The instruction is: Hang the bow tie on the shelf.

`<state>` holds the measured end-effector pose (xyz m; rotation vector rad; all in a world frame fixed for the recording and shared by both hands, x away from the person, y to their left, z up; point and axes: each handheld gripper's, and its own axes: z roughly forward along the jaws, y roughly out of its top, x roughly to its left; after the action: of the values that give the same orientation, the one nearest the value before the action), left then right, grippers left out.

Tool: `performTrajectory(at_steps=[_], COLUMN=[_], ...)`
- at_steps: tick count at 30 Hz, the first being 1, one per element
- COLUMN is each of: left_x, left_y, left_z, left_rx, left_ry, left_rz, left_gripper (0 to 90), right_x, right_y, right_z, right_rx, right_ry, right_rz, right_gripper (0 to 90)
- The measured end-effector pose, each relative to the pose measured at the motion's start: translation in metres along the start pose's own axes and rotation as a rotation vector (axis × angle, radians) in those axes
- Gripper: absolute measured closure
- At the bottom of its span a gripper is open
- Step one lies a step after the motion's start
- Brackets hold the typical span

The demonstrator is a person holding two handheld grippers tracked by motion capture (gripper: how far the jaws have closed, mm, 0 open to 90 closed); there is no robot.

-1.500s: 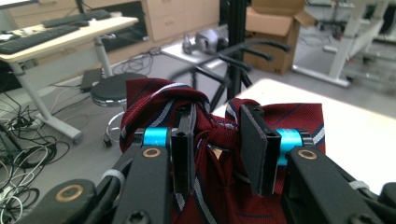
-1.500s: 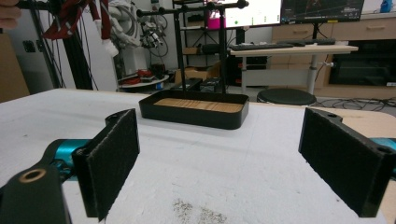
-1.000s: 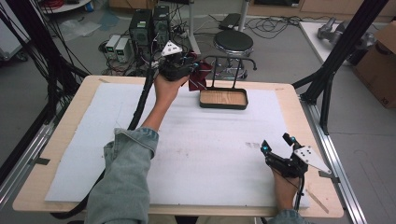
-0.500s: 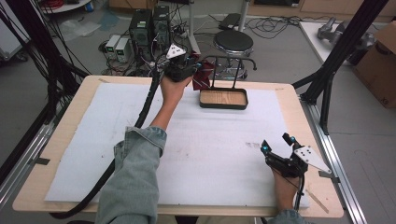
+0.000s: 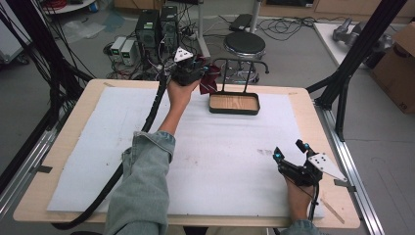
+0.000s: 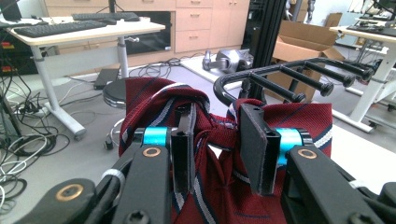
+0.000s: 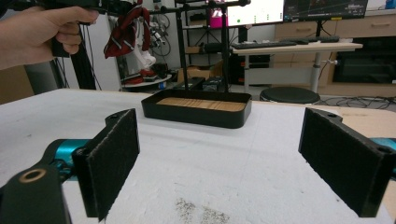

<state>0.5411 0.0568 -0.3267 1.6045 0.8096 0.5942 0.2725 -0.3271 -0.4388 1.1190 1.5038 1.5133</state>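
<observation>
White foam sheet covers a wooden table; grey lab floor, cables and a round stool lie behind it at the top of the high view.

Left gripper, top centre of the high view, at the table's far edge: jaws clenched on a dark red striped tie. In the left gripper view the cloth is bunched between the two black pads and spills to both sides and below them. The tie is crumpled, so its long axis cannot be told; in the right gripper view it hangs down from the gripper in a loose bundle, upper left.

Just right of the tie stands a black rack with horizontal prongs; in the left gripper view the prongs run toward the upper right, close behind the cloth.

Below the rack sits its black tray, wood-lined, nothing in it.

Right gripper, lower right of the high view: jaws spread wide, holding nothing, resting low over the foam.
</observation>
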Motion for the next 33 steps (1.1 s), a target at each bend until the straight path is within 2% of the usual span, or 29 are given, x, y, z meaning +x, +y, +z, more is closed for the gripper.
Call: performTrajectory(at_steps=[8, 16, 24, 33], left_x=[-0.005, -0.003, -0.001, -0.002], left_y=[-0.005, -0.009, -0.012, -0.017], left_z=[0.004, 0.007, 0.008, 0.011], left_rx=[0.026, 0.042, 0.066, 0.079], left_ry=[0.001, 0.023, 0.017, 0.007], left_rz=[0.050, 0.059, 0.093, 0.106], left_gripper=[66.9, 66.9, 66.8, 65.8], right_x=[0.000, 0.000, -0.001, -0.001], right_y=[0.000, 0.000, 0.000, 0.000], right_z=[0.000, 0.000, 0.000, 0.000], right_rx=[0.001, 0.002, 0.003, 0.003], right_ry=[0.000, 0.002, 0.003, 0.003], right_rz=[-0.001, 0.000, 0.000, 0.001], right_gripper=[11.5, 11.5, 11.5, 11.5])
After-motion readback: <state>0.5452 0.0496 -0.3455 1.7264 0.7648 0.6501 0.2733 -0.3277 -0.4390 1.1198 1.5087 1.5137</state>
